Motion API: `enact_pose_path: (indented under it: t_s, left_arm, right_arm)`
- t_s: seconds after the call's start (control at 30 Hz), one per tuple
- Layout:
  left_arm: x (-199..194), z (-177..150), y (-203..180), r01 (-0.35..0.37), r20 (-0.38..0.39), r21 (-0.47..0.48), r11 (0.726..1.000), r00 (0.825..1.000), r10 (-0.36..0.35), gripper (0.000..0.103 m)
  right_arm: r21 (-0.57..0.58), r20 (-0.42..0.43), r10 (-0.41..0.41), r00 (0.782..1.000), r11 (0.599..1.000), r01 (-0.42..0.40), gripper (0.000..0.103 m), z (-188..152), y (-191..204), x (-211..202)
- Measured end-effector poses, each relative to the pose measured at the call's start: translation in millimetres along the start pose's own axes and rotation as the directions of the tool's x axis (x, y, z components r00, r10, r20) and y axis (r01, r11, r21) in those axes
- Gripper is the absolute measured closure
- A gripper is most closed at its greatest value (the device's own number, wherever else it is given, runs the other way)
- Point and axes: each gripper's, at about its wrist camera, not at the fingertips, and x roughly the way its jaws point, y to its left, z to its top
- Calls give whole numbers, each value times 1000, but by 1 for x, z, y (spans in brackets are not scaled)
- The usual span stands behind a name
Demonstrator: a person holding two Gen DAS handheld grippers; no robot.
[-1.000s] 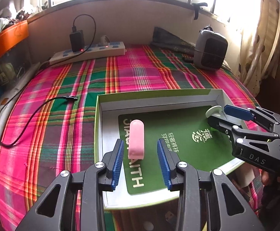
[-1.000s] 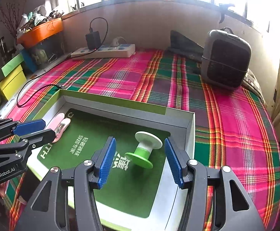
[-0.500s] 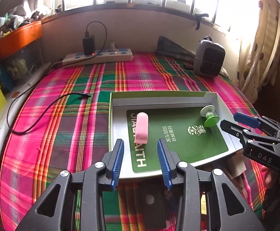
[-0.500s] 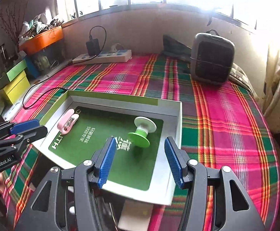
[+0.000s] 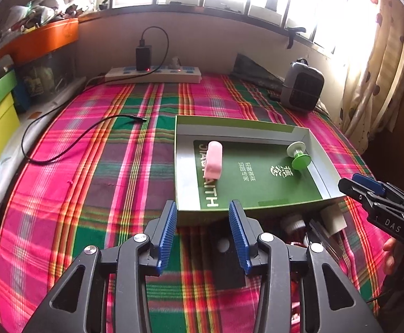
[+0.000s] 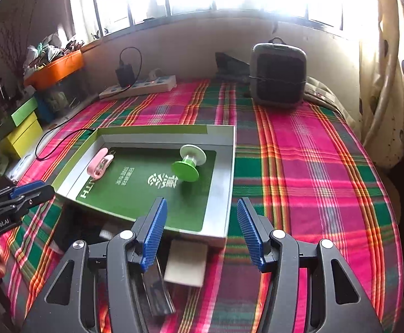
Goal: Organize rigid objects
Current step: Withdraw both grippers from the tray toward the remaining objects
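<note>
A shallow box tray (image 5: pixel 243 136) with a green printed floor lies on the plaid cloth. In it a pink clip (image 5: pixel 213 163) lies at the left and a green-and-white spool (image 5: pixel 299 155) on its side at the right. My left gripper (image 5: pixel 203 216) hovers at the tray's near edge, its jaws opening with nothing between them. The right gripper (image 6: pixel 202 213) stands open and empty over the near right corner of the tray (image 6: pixel 221 166). The right wrist view also shows the clip (image 6: pixel 100 163), the spool (image 6: pixel 188 163) and the left gripper (image 6: pixel 42 190).
Just in front of the tray lie a black flat object (image 5: pixel 226 255), a white-capped item (image 5: pixel 293 223), a beige pad (image 6: pixel 186 262) and a shiny dark strip (image 6: pixel 157 288). A power strip (image 5: pixel 152 75), a loose cable (image 5: pixel 63 144) and a grey heater (image 6: pixel 278 75) sit farther back.
Both grippers have drawn back from over the tray to its near edge. The clip and spool stay in the tray. The left jaws stand a little wider.
</note>
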Motion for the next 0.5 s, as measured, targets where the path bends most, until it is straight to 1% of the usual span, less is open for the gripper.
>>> enact_pose_path:
  t_s: [0.13,0.23,0.37,0.5]
  left_arm:
    - [-4,-6,3,-1,-1,-11,1000,1000,1,63]
    - [-6,-10,7,14,-4,-22,1000,1000,-14,63]
    - [-7,-20,10,27,-11,-29,999,1000,-28,62]
    - [-8,-25,12,64,-15,-49,997,998,-64,61]
  right_arm:
    - [20,-1,-9,1000,1000,9,49,-9,-2,-6]
    - [31,-8,-26,1000,999,26,49,-17,-3,-8]
    - [51,-7,-23,1000,998,23,49,-24,-6,-12]
    - [70,0,-20,1000,997,20,49,-29,-9,-16]
